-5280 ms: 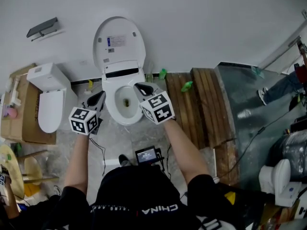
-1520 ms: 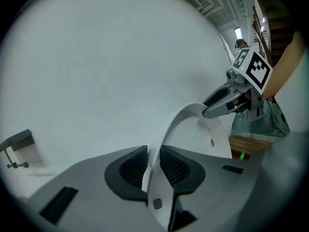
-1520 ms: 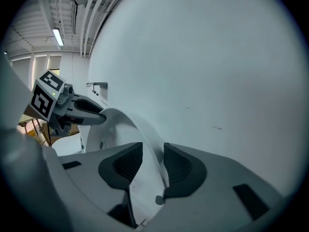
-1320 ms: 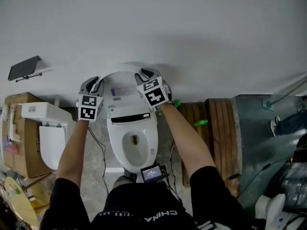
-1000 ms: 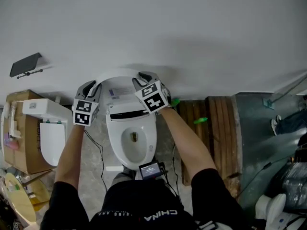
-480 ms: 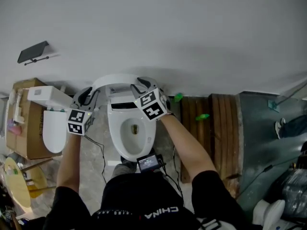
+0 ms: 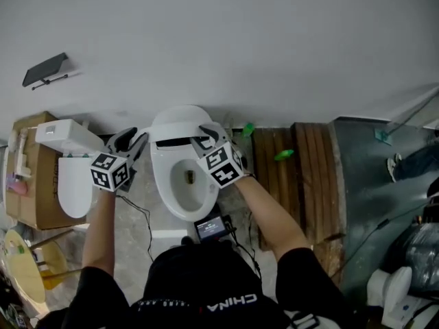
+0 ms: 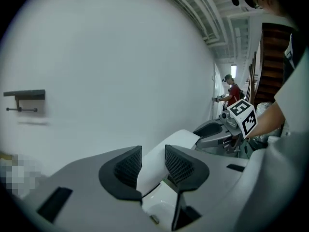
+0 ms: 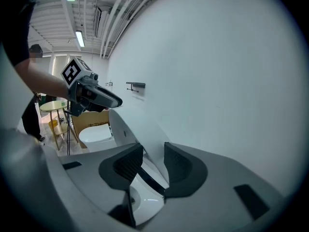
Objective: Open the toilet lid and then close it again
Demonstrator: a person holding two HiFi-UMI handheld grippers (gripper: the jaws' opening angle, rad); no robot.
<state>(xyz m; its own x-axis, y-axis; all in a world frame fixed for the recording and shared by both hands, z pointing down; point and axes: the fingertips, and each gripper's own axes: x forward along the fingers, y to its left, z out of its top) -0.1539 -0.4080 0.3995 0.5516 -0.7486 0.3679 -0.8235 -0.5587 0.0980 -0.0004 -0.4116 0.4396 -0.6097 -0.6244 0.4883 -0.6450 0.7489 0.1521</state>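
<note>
The white toilet point(image 7: 180, 201) stands against the wall, its lid point(image 7: 180, 120) tipped forward, partway down over the bowl. My right gripper point(image 7: 204, 136) is at the lid's right edge. In the right gripper view the lid point(image 9: 129, 128) runs between the pads point(image 9: 177, 164), which press on it, though the jaws have just been opening a little. My left gripper point(image 7: 136, 141) sits just off the lid's left edge. Its jaws have just been opening, and the lid's rim point(image 8: 164, 151) shows in the gap without being pinched.
A second white toilet point(image 7: 72, 177) and a cardboard box point(image 7: 27, 184) stand to the left. Wooden planks point(image 7: 309, 177) lie to the right, with green items point(image 7: 248, 129) by the wall. A small screen device point(image 7: 211, 226) and cables lie on the floor in front. A dark holder point(image 7: 44, 69) hangs on the wall.
The lid has swung down from upright toward the bowl. Both grippers came toward the person with it, and the left one now sits slightly off the lid's edge.
</note>
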